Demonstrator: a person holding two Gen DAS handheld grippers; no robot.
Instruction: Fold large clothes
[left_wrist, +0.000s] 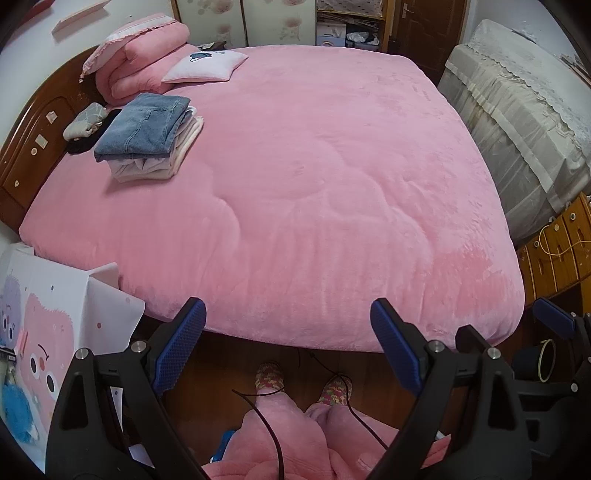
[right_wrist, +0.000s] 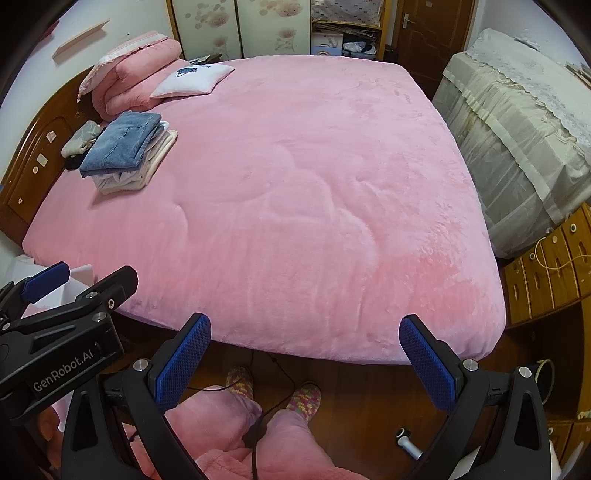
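Note:
A stack of folded clothes (left_wrist: 146, 142) (right_wrist: 123, 155), blue jeans on top of pale garments, lies at the far left of the pink bed cover (left_wrist: 314, 184) (right_wrist: 314, 192). My left gripper (left_wrist: 288, 314) hovers over the bed's near edge, open with nothing between its blue pads. The right gripper (right_wrist: 306, 325) hangs beside it, also open and holding nothing. Each gripper shows in the other's view: the right gripper (left_wrist: 511, 326) at the right edge, the left gripper (right_wrist: 86, 277) at the left edge. No unfolded garment lies on the bed.
A folded pink quilt (left_wrist: 144, 62) and a white pillow (left_wrist: 205, 66) lie by the wooden headboard (left_wrist: 37, 140). A cartoon-printed box (left_wrist: 55, 314) stands at left, covered furniture (left_wrist: 517, 122) and wooden drawers (left_wrist: 557, 251) at right. The person's pink trouser legs (right_wrist: 221, 424), slippers and cables are below.

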